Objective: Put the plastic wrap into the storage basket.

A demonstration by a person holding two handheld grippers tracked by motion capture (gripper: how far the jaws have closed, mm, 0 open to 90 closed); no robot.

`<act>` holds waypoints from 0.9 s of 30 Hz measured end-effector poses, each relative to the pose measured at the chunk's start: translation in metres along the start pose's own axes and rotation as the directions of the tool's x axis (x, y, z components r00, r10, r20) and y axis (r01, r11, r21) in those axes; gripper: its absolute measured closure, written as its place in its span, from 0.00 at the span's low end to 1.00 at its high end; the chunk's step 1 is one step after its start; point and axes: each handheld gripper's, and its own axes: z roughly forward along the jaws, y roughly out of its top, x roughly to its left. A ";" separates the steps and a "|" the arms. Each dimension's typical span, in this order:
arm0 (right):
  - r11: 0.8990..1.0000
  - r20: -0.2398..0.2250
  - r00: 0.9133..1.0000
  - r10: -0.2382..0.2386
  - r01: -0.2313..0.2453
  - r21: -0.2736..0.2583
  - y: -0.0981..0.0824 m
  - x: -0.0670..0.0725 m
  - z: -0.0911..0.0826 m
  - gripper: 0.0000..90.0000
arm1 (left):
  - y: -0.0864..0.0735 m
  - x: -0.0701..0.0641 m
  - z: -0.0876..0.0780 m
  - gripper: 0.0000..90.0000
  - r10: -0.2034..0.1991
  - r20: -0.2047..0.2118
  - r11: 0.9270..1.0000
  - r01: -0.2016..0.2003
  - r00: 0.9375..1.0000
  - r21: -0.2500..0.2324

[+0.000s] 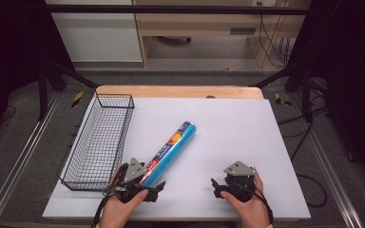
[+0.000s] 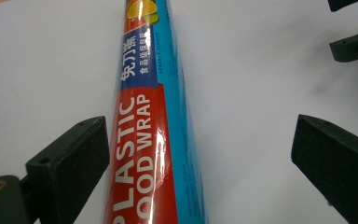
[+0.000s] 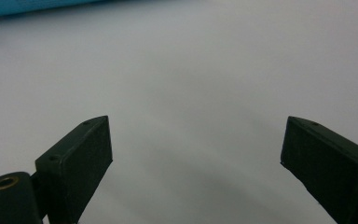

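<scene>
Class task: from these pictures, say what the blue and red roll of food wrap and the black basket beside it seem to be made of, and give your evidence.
Blue and red roll of food wrap: probably a glossy plastic film sleeve, since light glints along it and its label reads PLASTIC FOOD WRAP; the core is hidden. Black basket: thin wire mesh, likely dark-coated metal, as the white table sheet shows through its open grid.

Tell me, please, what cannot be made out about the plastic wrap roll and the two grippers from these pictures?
- Plastic wrap roll: near end hidden under the left gripper in the high view; bottom edge cuts it off in the left gripper view.
- Small print on the roll: too small to read.
- Right gripper: its fingers lie partly behind its body in the high view.
- Wire basket: contents unclear through the mesh.
</scene>
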 end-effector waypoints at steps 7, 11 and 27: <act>1.000 0.002 1.000 -0.006 0.006 0.009 -0.001 0.001 0.000 0.10 | 0.003 0.003 -0.004 0.04 0.012 0.017 1.000 -0.012 1.000 0.003; 1.000 0.002 1.000 -0.015 0.015 0.021 -0.002 0.004 0.002 0.10 | 0.010 0.004 -0.003 0.04 0.045 0.041 0.998 -0.046 0.998 0.036; 1.000 -0.026 0.999 -0.028 0.028 0.005 -0.001 0.008 0.001 0.10 | 0.059 0.030 0.036 0.06 0.030 0.071 0.965 -0.047 0.997 0.259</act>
